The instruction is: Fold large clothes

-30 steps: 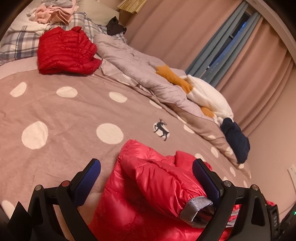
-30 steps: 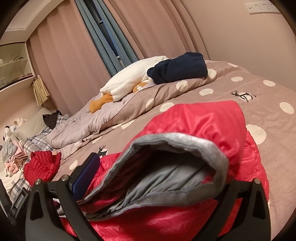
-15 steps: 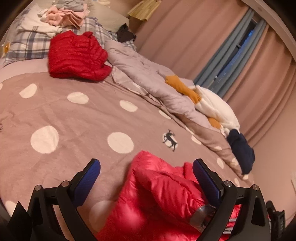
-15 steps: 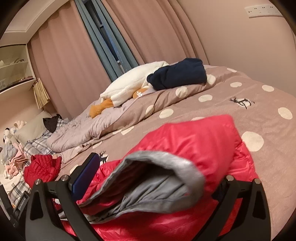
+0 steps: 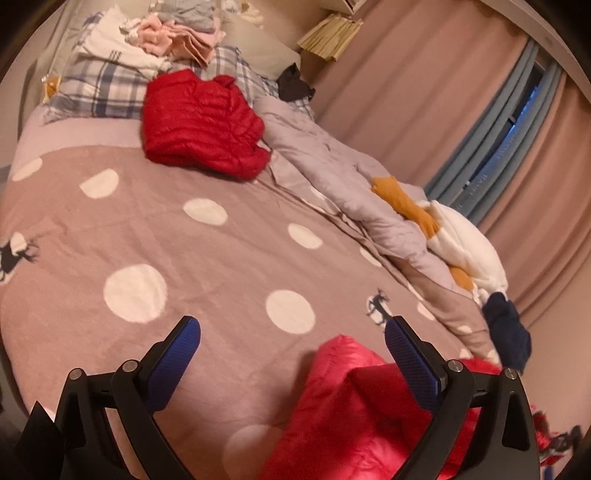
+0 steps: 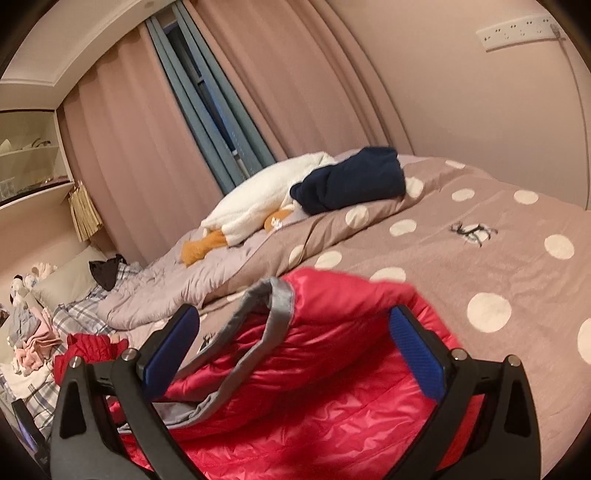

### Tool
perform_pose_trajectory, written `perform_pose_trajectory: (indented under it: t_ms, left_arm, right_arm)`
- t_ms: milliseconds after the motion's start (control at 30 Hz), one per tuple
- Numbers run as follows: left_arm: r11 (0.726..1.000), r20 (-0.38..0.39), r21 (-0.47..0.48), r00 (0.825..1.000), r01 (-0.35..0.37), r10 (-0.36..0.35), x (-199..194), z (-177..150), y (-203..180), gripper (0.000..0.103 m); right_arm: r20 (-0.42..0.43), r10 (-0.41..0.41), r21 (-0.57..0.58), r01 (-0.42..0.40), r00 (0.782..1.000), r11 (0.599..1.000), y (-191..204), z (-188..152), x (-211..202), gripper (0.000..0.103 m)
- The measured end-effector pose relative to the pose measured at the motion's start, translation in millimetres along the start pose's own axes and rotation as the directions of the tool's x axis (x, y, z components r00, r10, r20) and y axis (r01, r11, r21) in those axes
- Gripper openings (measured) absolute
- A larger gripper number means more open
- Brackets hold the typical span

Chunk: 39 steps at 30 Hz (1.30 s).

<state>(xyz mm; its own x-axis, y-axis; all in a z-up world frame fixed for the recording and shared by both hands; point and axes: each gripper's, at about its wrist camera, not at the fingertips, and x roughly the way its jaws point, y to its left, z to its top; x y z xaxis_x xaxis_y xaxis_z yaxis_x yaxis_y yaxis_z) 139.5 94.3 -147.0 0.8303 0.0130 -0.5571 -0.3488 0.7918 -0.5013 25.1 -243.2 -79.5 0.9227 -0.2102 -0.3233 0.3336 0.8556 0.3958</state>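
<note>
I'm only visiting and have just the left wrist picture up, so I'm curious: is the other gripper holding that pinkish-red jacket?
Observer: No. The right gripper is open, jaws wide apart, and the pinkish-red jacket lies loose between them on the bed.
Operator: Can you see inside the jacket?
Observer: Partly. A grey lining shows at its opening, edged by a grey hem band.
Operator: Anything on the wall beyond the bed?
Observer: A white socket strip, mounted high up.
</note>
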Motion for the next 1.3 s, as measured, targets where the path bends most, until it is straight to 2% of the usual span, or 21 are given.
perform_pose_trajectory:
  t_ms: [233, 467, 600, 800, 1033, 1200, 1300]
  left_arm:
    - [1.000, 0.014, -0.022, 1.000, 0.021, -0.021, -3, -1, 3, 0.099]
    - [0.998, 0.073, 0.037, 0.995, 0.060, -0.062, -15, -9, -14, 0.099]
    - [0.996, 0.070, 0.061, 0.995, 0.067, -0.072, -16, -17, -24, 0.099]
    - [0.992, 0.101, 0.121, 0.993, 0.041, -0.054, -22, -29, -33, 0.099]
    - [0.993, 0.070, 0.085, 0.994, 0.077, -0.083, -25, -42, -35, 0.099]
    - [0.981, 0.036, 0.162, 0.993, 0.105, -0.112, -19, -52, -59, 0.099]
    - [0.954, 0.024, 0.260, 0.986, 0.151, -0.163, -17, -57, -83, 0.099]
  right_arm:
    - [0.053, -0.035, -0.019, 0.036, 0.998, 0.999, -6, 7, -13, 0.103]
    - [0.015, -0.020, -0.002, 0.020, 1.000, 1.000, -20, 5, -9, 0.103]
    - [0.003, -0.031, 0.003, 0.031, 1.000, 1.000, -25, 4, -9, 0.103]
    - [-0.019, -0.039, 0.021, 0.040, 0.999, 0.999, -36, 3, -8, 0.103]
    - [-0.051, -0.029, 0.034, 0.031, 0.998, 0.999, -39, -3, -10, 0.103]
    - [-0.026, -0.082, -0.034, 0.081, 0.996, 0.996, -31, -10, -10, 0.103]
    - [-0.031, -0.082, -0.105, 0.078, 0.996, 0.991, -24, -12, -2, 0.103]
